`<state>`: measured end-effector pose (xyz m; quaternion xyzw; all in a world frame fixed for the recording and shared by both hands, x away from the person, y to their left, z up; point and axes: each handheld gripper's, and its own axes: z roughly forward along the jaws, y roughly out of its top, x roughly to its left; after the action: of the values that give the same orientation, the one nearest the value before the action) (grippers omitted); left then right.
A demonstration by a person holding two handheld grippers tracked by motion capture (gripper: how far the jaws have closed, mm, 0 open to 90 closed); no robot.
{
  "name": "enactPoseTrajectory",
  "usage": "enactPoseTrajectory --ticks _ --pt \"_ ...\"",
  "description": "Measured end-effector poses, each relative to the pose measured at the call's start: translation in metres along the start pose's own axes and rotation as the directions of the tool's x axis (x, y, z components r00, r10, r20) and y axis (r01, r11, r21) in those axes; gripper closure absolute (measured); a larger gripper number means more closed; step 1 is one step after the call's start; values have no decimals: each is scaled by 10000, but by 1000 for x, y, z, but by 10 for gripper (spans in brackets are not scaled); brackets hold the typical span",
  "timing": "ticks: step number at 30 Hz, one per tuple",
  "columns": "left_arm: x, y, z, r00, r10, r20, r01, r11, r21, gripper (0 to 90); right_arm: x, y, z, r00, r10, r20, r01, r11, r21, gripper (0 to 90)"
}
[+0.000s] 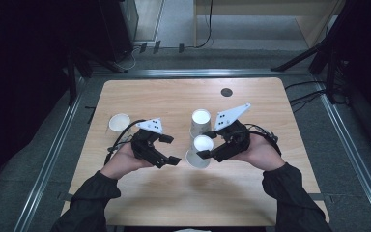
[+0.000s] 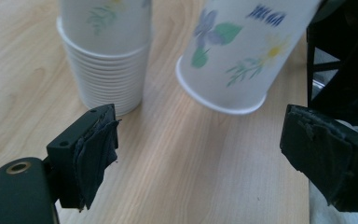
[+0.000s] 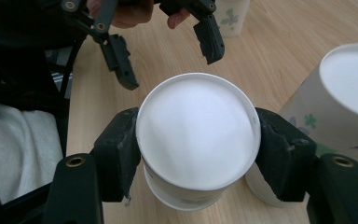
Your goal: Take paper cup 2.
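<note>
Right gripper view is showing an upturned paper cup (image 3: 198,135) with its white base facing the camera, and the right gripper (image 3: 198,149) is pinching it, one black pad pressing on each side of the cup's wall. In the high view this held cup (image 1: 203,143) is sitting just above the table (image 1: 140,193), near its middle, with the right gripper (image 1: 206,144) gripping it from the right. In that view its lower rim is appearing wider than its base; whether other cups are nesting under it I cannot tell.

Just beyond it, toward the far side of the table, a stack of cups (image 1: 201,123) is standing upside down; in the left gripper view the stack (image 2: 105,56) is showing many ribbed rims piled together and a leaf print on its wall, while the held cup (image 2: 240,51) is tilting beside it, printed with flowers and blue lettering.

Left gripper (image 1: 170,150) is hovering just left of the held cup with its jaws spread wide and nothing between them; in the left gripper view, bare wood is lying between its pads (image 2: 95,154).

Farther left, a single cup (image 1: 119,123) is standing mouth up, well apart from the others. A dark round disc (image 1: 226,92) is lying near the table's far edge
</note>
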<state>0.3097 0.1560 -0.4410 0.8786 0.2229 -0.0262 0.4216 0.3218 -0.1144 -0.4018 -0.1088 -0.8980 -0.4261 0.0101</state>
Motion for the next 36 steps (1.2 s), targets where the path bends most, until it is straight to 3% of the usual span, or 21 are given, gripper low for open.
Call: enactPoseTrajectory --ticks 5,11,22,29,33,36 --pt "-7 2 14 9987 295 410 -293 9996 -60 112 -1 -9 9 9997 214 -113 -213 9998 48 360" --pt "-6 -3 34 9955 216 925 -200 9996 -181 117 -2 -15 14 9979 553 -333 -557 9984 -110 360" --pt "-7 -4 53 9924 533 1113 -513 9985 -203 119 -2 -19 22 9952 760 -609 -772 9969 -180 360" --pt "-9 -4 54 9907 706 1164 -669 9971 -354 132 0 -17 23 9938 785 -786 -811 9962 -306 360" --pt "-11 -5 53 9894 1055 994 -1024 9941 -358 199 0 -17 22 9929 830 -857 -863 9956 -360 360" --pt "-11 -5 52 9884 1098 1052 -1068 9937 -337 247 0 -17 22 9926 856 -859 -889 9954 -354 361"
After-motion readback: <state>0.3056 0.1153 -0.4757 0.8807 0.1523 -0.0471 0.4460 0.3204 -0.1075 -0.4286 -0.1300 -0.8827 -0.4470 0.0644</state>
